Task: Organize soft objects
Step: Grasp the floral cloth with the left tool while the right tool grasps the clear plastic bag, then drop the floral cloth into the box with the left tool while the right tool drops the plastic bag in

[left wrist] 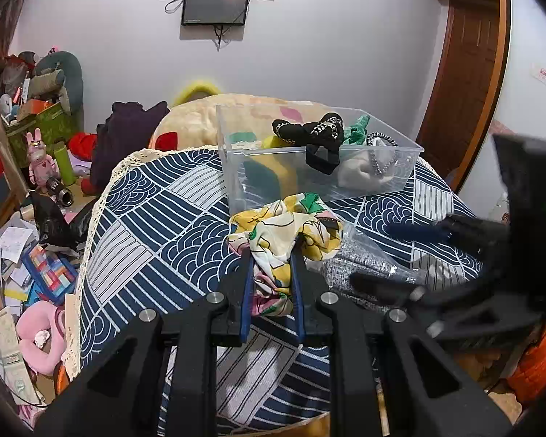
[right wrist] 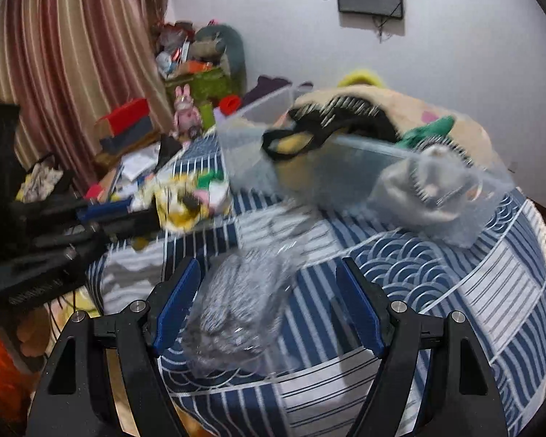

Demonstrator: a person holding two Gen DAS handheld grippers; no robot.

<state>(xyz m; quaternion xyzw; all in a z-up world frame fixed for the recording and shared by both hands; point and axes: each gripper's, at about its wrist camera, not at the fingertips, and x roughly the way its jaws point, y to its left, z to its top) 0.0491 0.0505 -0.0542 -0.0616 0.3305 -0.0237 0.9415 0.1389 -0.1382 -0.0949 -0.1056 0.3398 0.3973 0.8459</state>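
**Left gripper clamps the floral cloth; right stands wide over a bagged grey item**

While the patterned tablecloth [left wrist: 156, 218] spreads under both tools, the left gripper [left wrist: 272, 255] is clenched on a yellow, white and green floral cloth [left wrist: 284, 233], which bunches between and just beyond its blue-padded fingers [left wrist: 248, 284]. Directly past those fingertips sits the clear plastic bin [left wrist: 236, 167], holding a black studded fabric piece [left wrist: 309, 131], a green item and a pale bundle. Just to the right of the left fingers lies a grey knitted item in a clear bag [right wrist: 236, 298]. The right gripper [right wrist: 269, 273] is released, its jaws wide apart, with the bagged grey item lying between the fingers, nearer the left one; the blurred view does not show whether it touches either pad.
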